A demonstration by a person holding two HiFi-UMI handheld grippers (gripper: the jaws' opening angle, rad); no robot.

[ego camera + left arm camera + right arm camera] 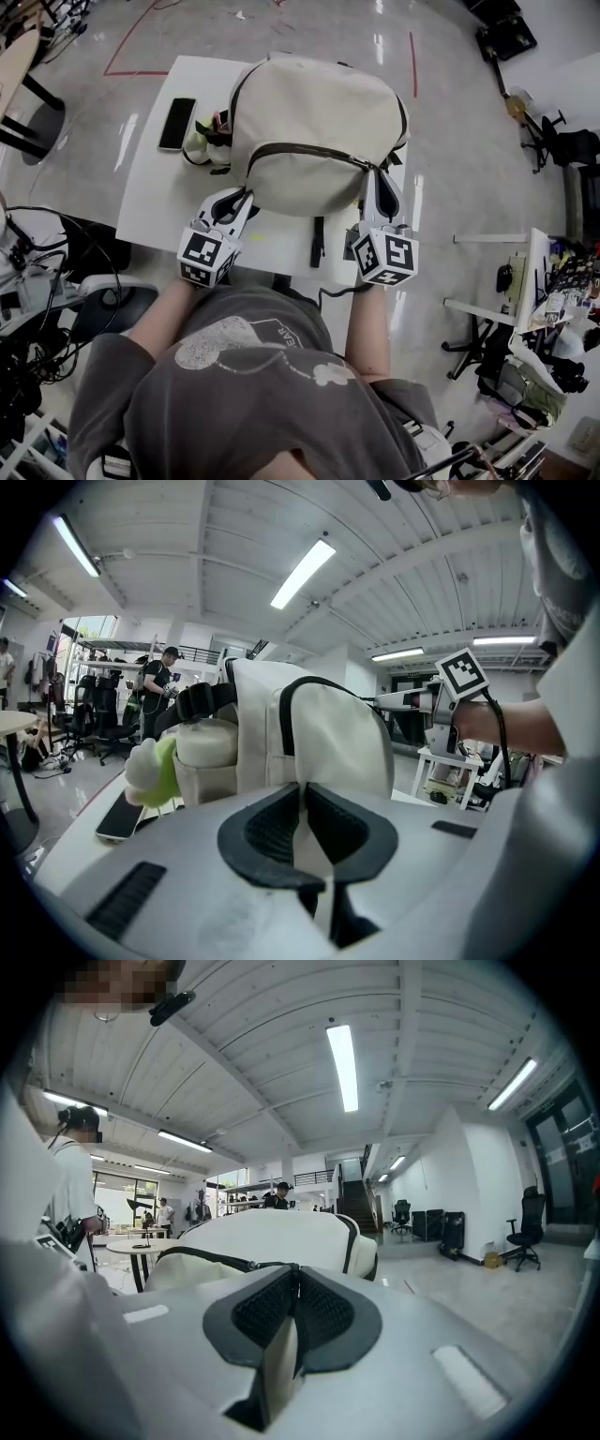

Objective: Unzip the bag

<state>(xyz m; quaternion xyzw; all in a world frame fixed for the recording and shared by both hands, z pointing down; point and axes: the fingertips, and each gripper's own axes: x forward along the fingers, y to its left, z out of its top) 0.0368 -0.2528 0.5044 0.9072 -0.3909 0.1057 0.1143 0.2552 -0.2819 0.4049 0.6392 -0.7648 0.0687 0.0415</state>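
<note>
A cream backpack (309, 112) lies on the white table (155, 202). Its black zipper (300, 148) curves closed across the near side. My left gripper (246, 195) is at the bag's near left corner. In the left gripper view, the left gripper (302, 789) has its jaws nearly together with a fold of cream bag fabric (307, 841) pinched between the pads. My right gripper (375, 173) is at the zipper's right end. In the right gripper view, the zipper (206, 1258) runs up to the tips of the right gripper (295, 1269), which is shut on the pull.
A black phone (176, 122) lies on the table left of the bag. A green and white plush toy (195, 141) sticks out of the bag's side pocket. A black strap (317, 242) hangs over the table's near edge. Chairs and cables crowd the floor at left, and a cluttered desk (525, 272) stands at right.
</note>
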